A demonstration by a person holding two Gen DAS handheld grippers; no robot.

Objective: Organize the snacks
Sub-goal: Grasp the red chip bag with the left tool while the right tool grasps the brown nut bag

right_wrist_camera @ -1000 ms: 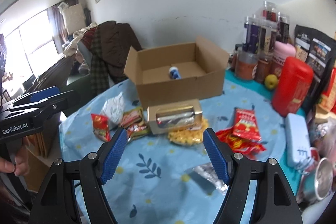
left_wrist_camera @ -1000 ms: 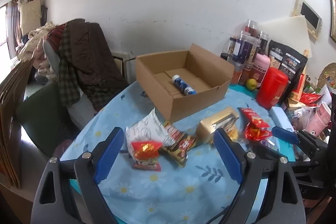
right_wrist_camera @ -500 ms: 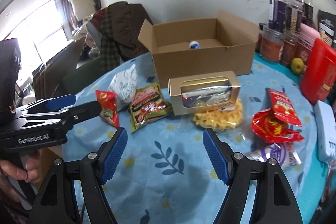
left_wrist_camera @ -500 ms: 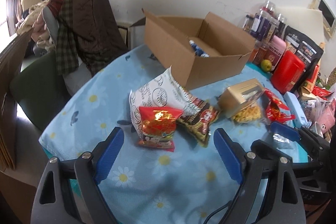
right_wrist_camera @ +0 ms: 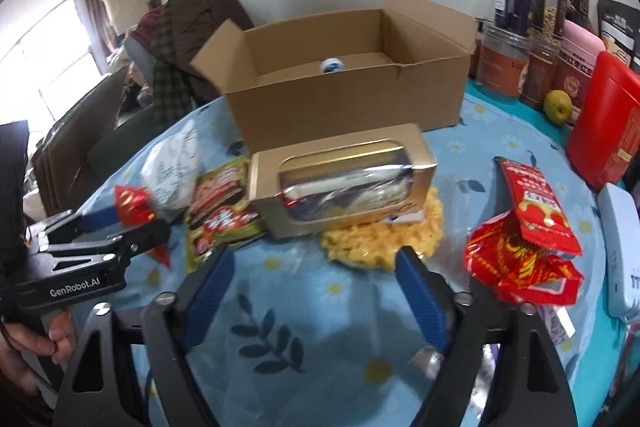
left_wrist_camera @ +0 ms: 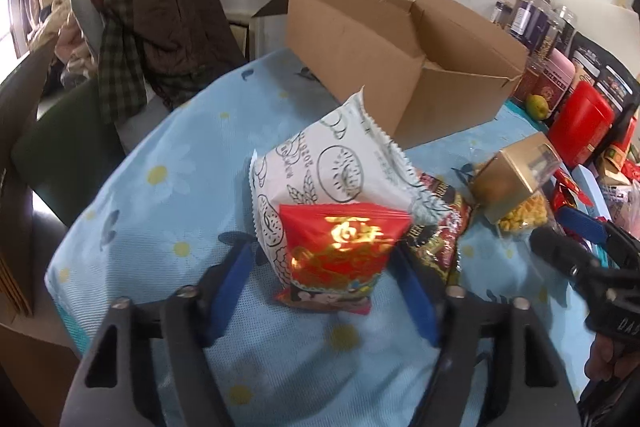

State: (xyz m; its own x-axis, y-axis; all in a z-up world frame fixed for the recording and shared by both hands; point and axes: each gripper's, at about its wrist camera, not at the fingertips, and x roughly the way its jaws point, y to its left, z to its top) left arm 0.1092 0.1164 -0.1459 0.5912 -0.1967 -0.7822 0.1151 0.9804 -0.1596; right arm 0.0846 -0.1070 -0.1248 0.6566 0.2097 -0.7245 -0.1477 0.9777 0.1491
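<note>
left gripper jaws, just closing, straddle an upright red packet without clear contact; right gripper jaws, just opening, hold nothing.

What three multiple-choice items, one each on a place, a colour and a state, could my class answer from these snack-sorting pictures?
1. Where is the gold window box?
A. inside the cardboard box
B. on the yellow snack bag
C. on the chair

2. What colour is the tablecloth?
A. light blue
B. green
C. white

3. How is the cardboard box?
A. taped shut
B. lying flattened
C. open, flaps up

Key: 1 B, its base rests on the bag; 2 A, blue with daisies; 3 C, a small blue-and-white item shows inside.
</note>
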